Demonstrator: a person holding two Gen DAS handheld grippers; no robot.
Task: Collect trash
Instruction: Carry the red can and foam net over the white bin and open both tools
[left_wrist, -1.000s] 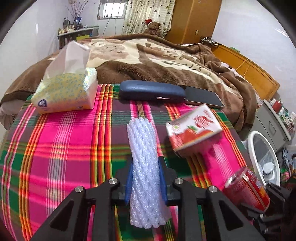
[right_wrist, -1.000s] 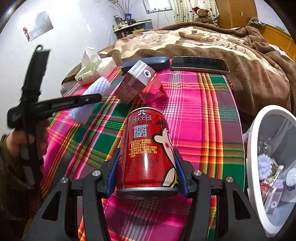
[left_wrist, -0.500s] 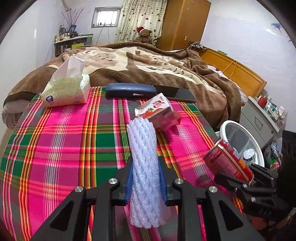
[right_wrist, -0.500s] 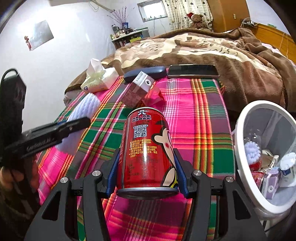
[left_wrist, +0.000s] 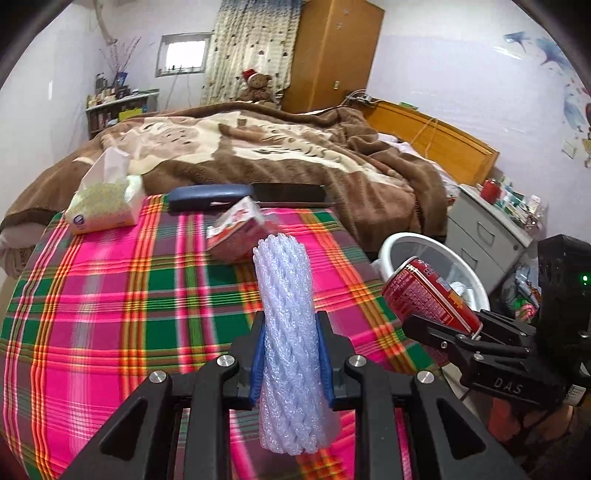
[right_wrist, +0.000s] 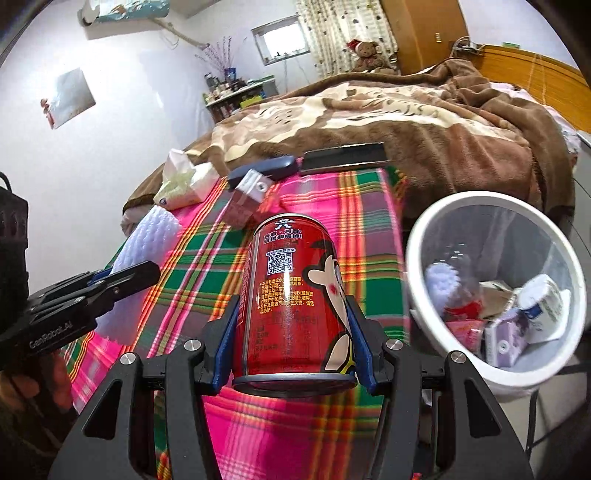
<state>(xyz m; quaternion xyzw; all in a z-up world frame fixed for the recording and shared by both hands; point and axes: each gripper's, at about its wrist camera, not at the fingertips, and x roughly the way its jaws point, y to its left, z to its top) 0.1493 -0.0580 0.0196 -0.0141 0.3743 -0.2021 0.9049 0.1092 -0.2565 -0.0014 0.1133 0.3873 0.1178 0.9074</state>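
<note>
Your left gripper (left_wrist: 290, 354) has its jaws closed onto a white foam net sleeve (left_wrist: 286, 332), the blue pads pressing its two sides while the sleeve sticks out forward past the fingertips and back toward the camera. It hangs above the plaid cloth (left_wrist: 110, 295) that covers the foot of the bed. Your right gripper (right_wrist: 293, 332) is clamped around a red drink can (right_wrist: 295, 306), which lies along the fingers with its bottom rim toward the camera and its cartoon print and QR code facing up. In the left wrist view that can (left_wrist: 430, 295) sits tilted in front of the white trash bin (left_wrist: 397, 245); in the right wrist view the bin (right_wrist: 417, 251) stands just beside the can on its right, at the edge of the bed, with cartons and wrappers inside. Farther up the cloth a small milk carton (right_wrist: 247, 201) lies on its side, near a dark blue case (right_wrist: 266, 170) and a black phone (right_wrist: 343, 157) that lie end to end at the cloth's far edge. A tissue pack (left_wrist: 105, 206) rests at the far left corner, against the brown blanket (left_wrist: 295, 155).
</note>
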